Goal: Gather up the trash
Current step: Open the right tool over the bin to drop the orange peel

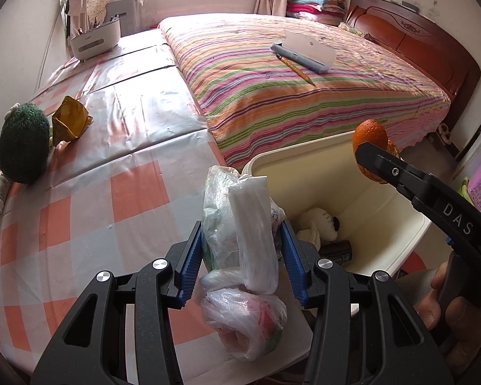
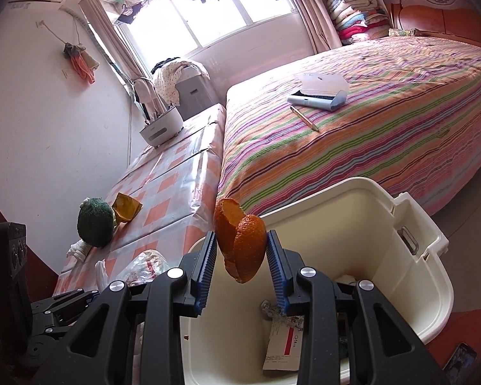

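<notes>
My left gripper (image 1: 242, 240) is shut on a bundle of crumpled clear plastic bags (image 1: 250, 211), held beside the near rim of a cream trash bin (image 1: 352, 173). My right gripper (image 2: 241, 250) is shut on a curled orange peel (image 2: 248, 247) and hangs over the open bin (image 2: 368, 218). In the left wrist view the right gripper (image 1: 365, 155) comes in from the right with the orange peel (image 1: 368, 134) above the bin's far side. A crumpled yellow wrapper (image 1: 70, 122) lies on the checked tabletop (image 1: 128, 199).
A green plush toy (image 1: 24, 150) sits beside the wrapper. The bin holds a white plush toy (image 1: 320, 221) and paper scraps (image 2: 282, 346). A striped bed (image 1: 288, 96) carries a pencil case (image 1: 304, 53) and a pencil (image 1: 296, 70). A white organiser (image 1: 94, 37) stands at the table's far end.
</notes>
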Action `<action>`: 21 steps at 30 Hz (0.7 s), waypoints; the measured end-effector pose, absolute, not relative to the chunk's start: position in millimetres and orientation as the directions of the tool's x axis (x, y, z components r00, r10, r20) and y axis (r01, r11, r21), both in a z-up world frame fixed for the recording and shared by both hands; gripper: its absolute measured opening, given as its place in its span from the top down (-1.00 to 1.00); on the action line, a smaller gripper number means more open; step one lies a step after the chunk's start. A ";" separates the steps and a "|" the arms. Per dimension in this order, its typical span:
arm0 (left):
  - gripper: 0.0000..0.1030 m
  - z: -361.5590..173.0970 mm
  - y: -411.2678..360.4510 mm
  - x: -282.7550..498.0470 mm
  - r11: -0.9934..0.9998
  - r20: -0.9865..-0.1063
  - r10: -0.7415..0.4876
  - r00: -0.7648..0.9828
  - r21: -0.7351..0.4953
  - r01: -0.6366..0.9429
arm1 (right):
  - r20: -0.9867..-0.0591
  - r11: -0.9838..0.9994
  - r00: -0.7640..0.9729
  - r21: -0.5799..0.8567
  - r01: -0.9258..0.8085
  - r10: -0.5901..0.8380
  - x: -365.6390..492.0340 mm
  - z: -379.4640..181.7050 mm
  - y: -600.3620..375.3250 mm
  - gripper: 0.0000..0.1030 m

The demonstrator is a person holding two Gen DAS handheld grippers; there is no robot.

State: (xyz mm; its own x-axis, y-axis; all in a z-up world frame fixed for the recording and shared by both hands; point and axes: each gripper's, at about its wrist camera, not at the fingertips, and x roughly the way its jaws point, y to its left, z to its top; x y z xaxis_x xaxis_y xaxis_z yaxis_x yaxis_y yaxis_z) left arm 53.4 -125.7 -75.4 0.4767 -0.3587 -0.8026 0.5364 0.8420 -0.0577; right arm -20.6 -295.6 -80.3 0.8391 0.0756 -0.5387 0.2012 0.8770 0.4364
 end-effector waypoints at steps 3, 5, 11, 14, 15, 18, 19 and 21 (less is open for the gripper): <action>0.11 -73.0 -124.3 54.2 0.843 -0.802 -0.364 0.474 -0.067 0.534 | -0.533 0.873 0.843 0.441 0.208 0.068 -22.1 -79.5 -298.3 0.37; 0.11 -69.8 -124.2 53.7 0.845 -0.796 -0.366 0.482 -0.066 0.531 | -0.532 0.871 0.844 0.441 0.214 0.062 -22.5 -79.1 -299.5 0.37; 0.11 -58.4 -132.9 46.3 0.827 -0.780 -0.389 0.490 -0.062 0.558 | -0.541 0.865 0.839 0.447 0.227 0.059 -22.3 -80.8 -302.7 0.37; 0.11 -57.6 -139.5 43.7 0.819 -0.780 -0.393 0.487 -0.057 0.570 | -0.541 0.853 0.840 0.461 0.247 0.050 -23.8 -82.0 -307.6 0.08; 0.11 -58.0 -140.9 43.5 0.818 -0.780 -0.394 0.486 -0.057 0.572 | -0.539 0.847 0.841 0.466 0.258 0.040 -25.3 -81.7 -309.5 -0.06; 0.11 -59.5 -142.9 43.9 0.816 -0.785 -0.393 0.478 -0.059 0.575 | -0.517 0.834 0.855 0.483 0.265 0.029 -30.4 -79.2 -314.5 -0.38; 0.11 -60.0 -143.4 43.9 0.817 -0.786 -0.392 0.478 -0.058 0.574 | -0.514 0.833 0.858 0.486 0.265 0.027 -30.9 -78.7 -315.4 -0.38; 0.11 -61.0 -144.8 44.3 0.817 -0.789 -0.389 0.474 -0.058 0.574 | -0.505 0.822 0.862 0.505 0.263 0.035 -32.0 -79.0 -318.3 -0.38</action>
State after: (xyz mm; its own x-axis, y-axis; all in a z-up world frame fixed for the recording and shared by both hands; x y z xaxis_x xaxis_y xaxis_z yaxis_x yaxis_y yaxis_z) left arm 44.3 -144.8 -61.0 0.4744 -0.3895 -0.7895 0.5742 0.8167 -0.0579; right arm -32.0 -318.3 -79.0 0.8625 0.0348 -0.5049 0.2627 0.8220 0.5053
